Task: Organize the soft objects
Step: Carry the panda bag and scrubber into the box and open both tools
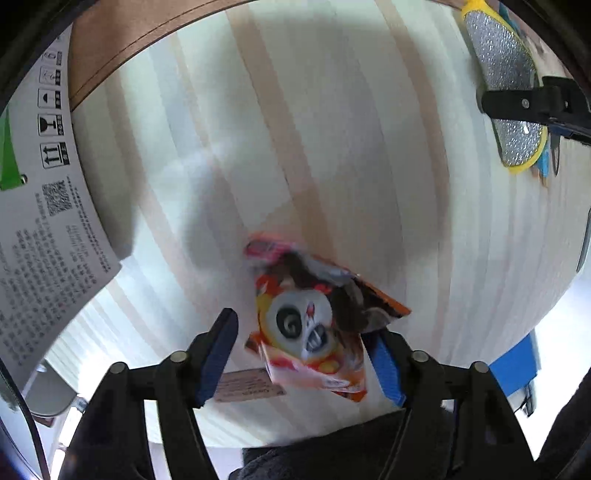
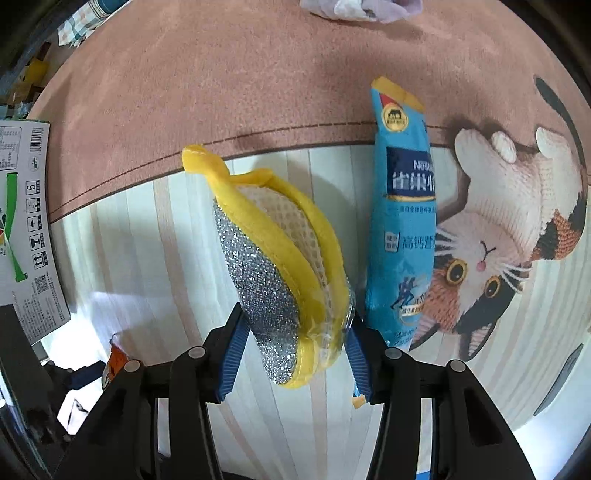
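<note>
— What was the biggest thing we had under us?

— The mat [image 2: 295, 74]: a pinkish border with a stitched line, a pale striped middle, and a calico cat printed toward its right edge. Everything we handled sat on it. A white printed carton [image 1: 48, 206] stood past its left edge, and some crumpled pale cloth [image 2: 362, 9] lay at the far edge.

— And the soft things?

— Next in size was the blue Nestlé pouch [image 2: 402, 221], lying lengthwise on the mat beside the cat, its top end reaching onto the pink border. Just left of it was the yellow-trimmed scrub sponge [image 2: 273, 266], silver glitter on one face and white mesh on the other, standing tilted on its edge.

— How was our right gripper [image 2: 295, 354] set?

— Clamped on the near end of that sponge; both blue pads pressed into it. The pouch touched or nearly touched the outer side of the right finger; we could not tell which.

— And the left gripper [image 1: 306, 350]?

— Its fingers stood apart, with the orange snack packet [image 1: 317, 325], the one with a panda face, between them. The right pad looked to be against the packet's corner; the left pad was clear of it. The packet was blurred, near the mat's near edge.
</note>
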Tool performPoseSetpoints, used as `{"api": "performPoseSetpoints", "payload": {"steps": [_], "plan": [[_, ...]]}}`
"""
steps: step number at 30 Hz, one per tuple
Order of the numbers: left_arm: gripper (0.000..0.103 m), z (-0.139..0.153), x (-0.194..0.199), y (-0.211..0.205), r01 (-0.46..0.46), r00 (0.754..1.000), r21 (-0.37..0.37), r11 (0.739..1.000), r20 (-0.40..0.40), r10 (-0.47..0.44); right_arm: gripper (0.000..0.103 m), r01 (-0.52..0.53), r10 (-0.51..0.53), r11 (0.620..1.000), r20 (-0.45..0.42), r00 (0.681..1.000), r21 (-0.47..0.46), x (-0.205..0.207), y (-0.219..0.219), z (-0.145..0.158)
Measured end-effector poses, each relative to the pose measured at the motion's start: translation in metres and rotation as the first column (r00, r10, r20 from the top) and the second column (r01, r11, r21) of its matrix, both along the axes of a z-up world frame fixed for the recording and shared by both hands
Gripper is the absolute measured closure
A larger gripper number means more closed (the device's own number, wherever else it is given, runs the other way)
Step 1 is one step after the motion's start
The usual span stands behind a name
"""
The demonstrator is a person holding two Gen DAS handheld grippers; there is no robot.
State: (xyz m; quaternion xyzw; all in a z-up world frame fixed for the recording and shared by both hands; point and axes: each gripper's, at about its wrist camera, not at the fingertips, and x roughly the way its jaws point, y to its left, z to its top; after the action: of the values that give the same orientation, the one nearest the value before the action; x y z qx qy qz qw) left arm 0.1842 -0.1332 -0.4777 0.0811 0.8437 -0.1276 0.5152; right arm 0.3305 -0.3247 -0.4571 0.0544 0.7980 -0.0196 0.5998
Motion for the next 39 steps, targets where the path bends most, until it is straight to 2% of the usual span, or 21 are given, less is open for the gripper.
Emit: {"api": "performPoseSetpoints", "payload": {"steps": [1, 2, 5, 8, 12, 15, 17, 19, 22, 23, 24, 27, 29, 30, 31, 33, 36, 39], "plan": [[0.069, 0.000, -0.004, 0.002, -0.027, 1.000, -0.008, 1.000, 0.004, 0.027, 0.054, 0.000, 0.000, 1.000, 0.006, 1.000, -0.008, 0.001, 0.002, 0.001], [0.071, -0.001, -0.012, 0.002, -0.037, 0.999, -0.008, 0.999, 0.021, 0.037, 0.055, -0.002, 0.002, 1.000, 0.015, 1.000, -0.014, 0.003, 0.005, 0.004], [0.074, 0.009, -0.028, 0.002, -0.024, 0.992, 0.007, 1.000, 0.123, 0.023, 0.060, 0.013, -0.012, 1.000, 0.036, 0.999, -0.018, -0.003, 0.009, 0.013], [0.075, 0.032, -0.042, 0.003, -0.028, 0.980, -0.011, 1.000, 0.198, 0.030, 0.061, 0.030, -0.030, 1.000, 0.075, 0.997, 0.009, -0.006, 0.018, 0.039], [0.075, 0.083, -0.049, 0.023, -0.084, 0.951, -0.098, 0.992, 0.290, 0.109, 0.061, 0.038, -0.053, 0.994, 0.143, 0.988, 0.100, -0.013, 0.042, 0.089], [0.075, 0.132, -0.047, 0.060, -0.158, 0.911, -0.177, 0.971, 0.353, 0.213, 0.061, 0.006, -0.042, 0.985, 0.210, 0.977, 0.170, -0.020, 0.077, 0.133], [0.075, 0.160, -0.033, 0.087, -0.202, 0.884, -0.199, 0.959, 0.385, 0.266, 0.061, -0.025, -0.030, 0.976, 0.247, 0.969, 0.216, -0.027, 0.107, 0.158], [0.075, 0.180, -0.021, 0.121, -0.248, 0.861, -0.223, 0.943, 0.396, 0.320, 0.061, -0.059, -0.016, 0.961, 0.269, 0.963, 0.270, -0.031, 0.145, 0.179], [0.075, 0.197, 0.011, 0.175, -0.311, 0.836, -0.214, 0.926, 0.402, 0.374, 0.061, -0.114, 0.011, 0.932, 0.288, 0.958, 0.344, -0.034, 0.213, 0.197], [0.075, 0.203, 0.042, 0.191, -0.328, 0.831, -0.206, 0.922, 0.401, 0.385, 0.061, -0.137, 0.029, 0.923, 0.292, 0.956, 0.359, -0.033, 0.238, 0.198], [0.075, 0.202, 0.051, 0.207, -0.357, 0.823, -0.190, 0.914, 0.399, 0.404, 0.061, -0.157, 0.047, 0.915, 0.290, 0.956, 0.372, -0.032, 0.265, 0.196], [0.075, 0.180, 0.084, 0.262, -0.445, 0.808, -0.166, 0.880, 0.350, 0.474, 0.061, -0.190, 0.083, 0.905, 0.281, 0.956, 0.380, -0.024, 0.329, 0.180], [0.075, 0.159, 0.096, 0.297, -0.496, 0.802, -0.145, 0.856, 0.302, 0.516, 0.061, -0.199, 0.098, 0.906, 0.272, 0.957, 0.373, -0.020, 0.359, 0.164], [0.075, 0.165, 0.103, 0.308, -0.515, 0.797, -0.137, 0.846, 0.286, 0.532, 0.061, -0.195, 0.103, 0.908, 0.254, 0.962, 0.371, -0.018, 0.373, 0.153], [0.075, 0.151, 0.108, 0.323, -0.531, 0.799, -0.128, 0.838, 0.253, 0.545, 0.061, -0.188, 0.102, 0.908, 0.238, 0.966, 0.374, -0.016, 0.386, 0.145], [0.075, 0.138, 0.114, 0.341, -0.549, 0.799, -0.112, 0.828, 0.222, 0.559, 0.061, -0.183, 0.109, 0.910, 0.212, 0.971, 0.373, -0.011, 0.406, 0.126], [0.075, 0.121, 0.120, 0.358, -0.553, 0.809, -0.091, 0.828, 0.178, 0.560, 0.061, -0.171, 0.111, 0.918, 0.183, 0.977, 0.358, -0.010, 0.426, 0.102], [0.075, 0.103, 0.123, 0.367, -0.560, 0.815, -0.077, 0.825, 0.133, 0.565, 0.061, -0.155, 0.106, 0.927, 0.158, 0.982, 0.342, -0.011, 0.431, 0.080]]}}
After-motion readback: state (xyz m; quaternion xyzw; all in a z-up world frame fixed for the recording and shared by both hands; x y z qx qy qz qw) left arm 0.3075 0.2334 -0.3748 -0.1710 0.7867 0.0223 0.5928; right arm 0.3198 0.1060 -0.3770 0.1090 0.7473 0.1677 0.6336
